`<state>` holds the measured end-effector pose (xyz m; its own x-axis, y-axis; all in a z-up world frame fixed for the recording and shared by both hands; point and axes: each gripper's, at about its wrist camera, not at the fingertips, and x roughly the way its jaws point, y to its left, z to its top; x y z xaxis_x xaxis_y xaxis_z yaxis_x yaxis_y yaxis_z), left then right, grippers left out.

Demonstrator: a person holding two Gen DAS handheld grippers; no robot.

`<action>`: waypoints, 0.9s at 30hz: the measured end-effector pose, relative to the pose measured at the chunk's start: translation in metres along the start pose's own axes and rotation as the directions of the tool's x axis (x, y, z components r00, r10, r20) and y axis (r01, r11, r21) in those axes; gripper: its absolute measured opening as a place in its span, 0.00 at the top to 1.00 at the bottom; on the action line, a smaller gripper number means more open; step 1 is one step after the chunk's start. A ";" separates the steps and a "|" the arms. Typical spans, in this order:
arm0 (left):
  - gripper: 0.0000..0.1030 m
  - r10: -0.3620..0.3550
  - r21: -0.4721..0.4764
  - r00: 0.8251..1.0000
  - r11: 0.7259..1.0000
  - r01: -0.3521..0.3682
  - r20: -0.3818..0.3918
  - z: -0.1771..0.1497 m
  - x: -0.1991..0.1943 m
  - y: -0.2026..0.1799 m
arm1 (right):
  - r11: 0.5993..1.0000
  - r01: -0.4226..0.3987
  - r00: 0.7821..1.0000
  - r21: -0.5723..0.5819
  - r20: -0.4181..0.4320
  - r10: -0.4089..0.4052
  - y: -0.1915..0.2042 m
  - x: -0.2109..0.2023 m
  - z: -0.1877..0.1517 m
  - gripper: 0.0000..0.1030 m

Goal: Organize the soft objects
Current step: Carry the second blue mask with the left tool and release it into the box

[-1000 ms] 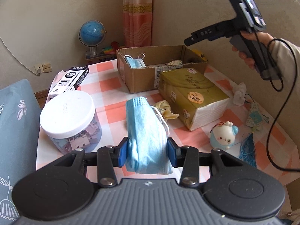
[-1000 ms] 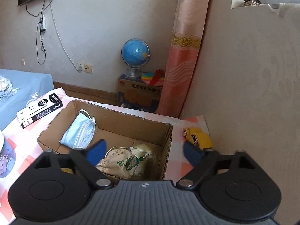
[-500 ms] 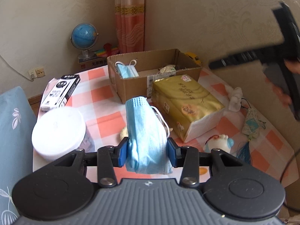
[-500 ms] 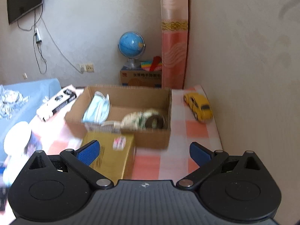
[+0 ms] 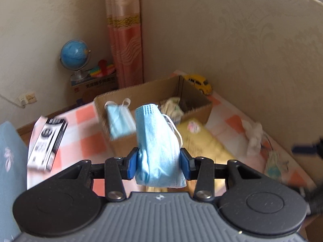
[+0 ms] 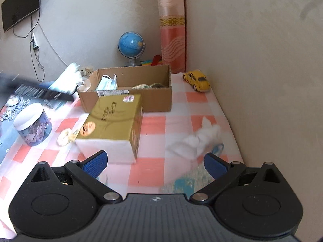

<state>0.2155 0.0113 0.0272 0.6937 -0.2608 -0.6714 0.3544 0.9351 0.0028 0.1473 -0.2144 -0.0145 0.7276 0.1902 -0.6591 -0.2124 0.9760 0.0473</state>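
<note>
Blue mask (image 5: 157, 141) between left tool (image 5: 158, 164) pads

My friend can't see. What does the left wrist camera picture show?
The left gripper has its blue jaws shut on a crumpled light-blue face mask, held above the checked tablecloth. Behind it sits an open brown cardboard box containing another blue mask.
</note>
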 end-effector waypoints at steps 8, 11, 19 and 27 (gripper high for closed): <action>0.59 0.052 0.029 0.999 0.998 -0.052 -0.007 0.061 0.067 0.002 | 1.000 0.021 1.000 0.003 0.003 -0.021 -0.011 -0.010 -0.013 0.00; 0.59 0.062 0.016 0.998 0.998 -0.061 -0.030 0.072 0.091 0.005 | 1.000 0.024 1.000 0.013 0.007 -0.024 -0.016 -0.012 -0.015 0.00; 0.14 0.137 -0.039 0.990 0.990 -0.139 -0.034 0.076 0.125 0.009 | 0.999 0.026 1.000 0.040 0.013 -0.026 -0.029 -0.012 -0.018 0.00; 0.14 0.122 -0.031 0.992 0.992 -0.122 0.006 0.063 0.083 0.011 | 0.999 0.038 0.999 0.034 -0.027 -0.037 -0.033 -0.001 -0.029 0.00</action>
<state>0.3165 -0.0146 0.0182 0.7356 -0.1458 -0.6615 0.2472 0.9670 0.0617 0.1346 -0.2502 -0.0373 0.7172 0.1509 -0.6804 -0.1621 0.9856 0.0477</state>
